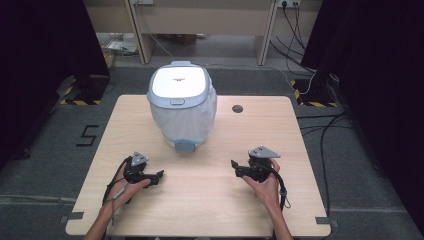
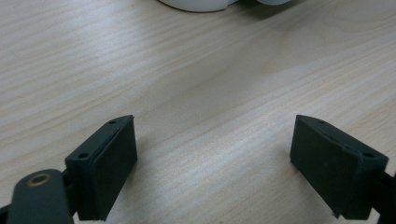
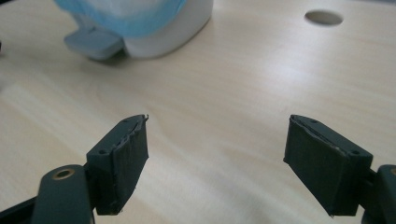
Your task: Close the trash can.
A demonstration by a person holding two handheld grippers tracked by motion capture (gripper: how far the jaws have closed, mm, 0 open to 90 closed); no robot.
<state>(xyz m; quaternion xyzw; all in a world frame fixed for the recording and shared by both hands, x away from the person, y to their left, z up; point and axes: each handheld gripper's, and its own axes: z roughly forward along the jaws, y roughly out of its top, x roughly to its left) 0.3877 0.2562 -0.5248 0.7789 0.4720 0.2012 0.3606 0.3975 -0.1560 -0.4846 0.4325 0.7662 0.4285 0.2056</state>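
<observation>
- The wooden table carries everything; a round cable hole sits in its far right part.
- A white pedal bin stands at the table's far middle, its lid shut, a bluish-white bag liner folded over its rim and a grey foot pedal facing the person.
- The right gripper, held in the person's right hand, rests low over the near right of the table; its jaws stand wide apart with bare wood between, well short of the bin.
- The left gripper, held in the left hand, sits at the near left, jaws likewise spread wide and holding nothing.
</observation>
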